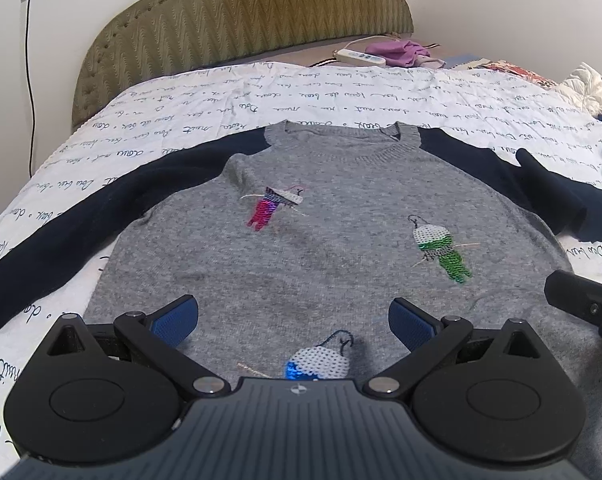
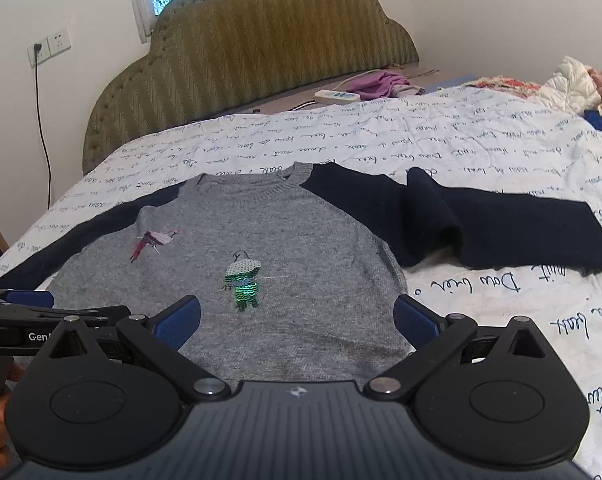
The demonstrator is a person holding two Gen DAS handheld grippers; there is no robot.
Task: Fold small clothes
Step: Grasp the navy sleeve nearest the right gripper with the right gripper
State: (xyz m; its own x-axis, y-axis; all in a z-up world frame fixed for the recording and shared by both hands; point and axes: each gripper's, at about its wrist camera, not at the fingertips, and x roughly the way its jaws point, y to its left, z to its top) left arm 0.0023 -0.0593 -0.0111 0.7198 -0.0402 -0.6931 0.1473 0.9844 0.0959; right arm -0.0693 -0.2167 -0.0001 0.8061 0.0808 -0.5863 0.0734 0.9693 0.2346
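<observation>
So there's a small grey sweater point(image 1: 321, 248) with navy sleeves spread flat, front side up, on a white quilt point(image 1: 205, 92) covered in handwriting print. Neck points to the far side, toward the olive padded headboard point(image 1: 237, 20). Three sequin birds on the chest: pink point(image 1: 271, 208), green point(image 1: 443, 250) and blue point(image 1: 319, 362). The right-hand sleeve point(image 2: 481, 224) is kinked and bunched halfway along; the left one lies straight. Left gripper point(image 1: 293, 320) hangs over the near hem with its blue pads spread wide, nothing between them. Right gripper point(image 2: 297, 318) is the same, wide apart and empty, just beside it. A power strip point(image 2: 337, 97) and purple cloth point(image 2: 377, 82) sit far back.
</observation>
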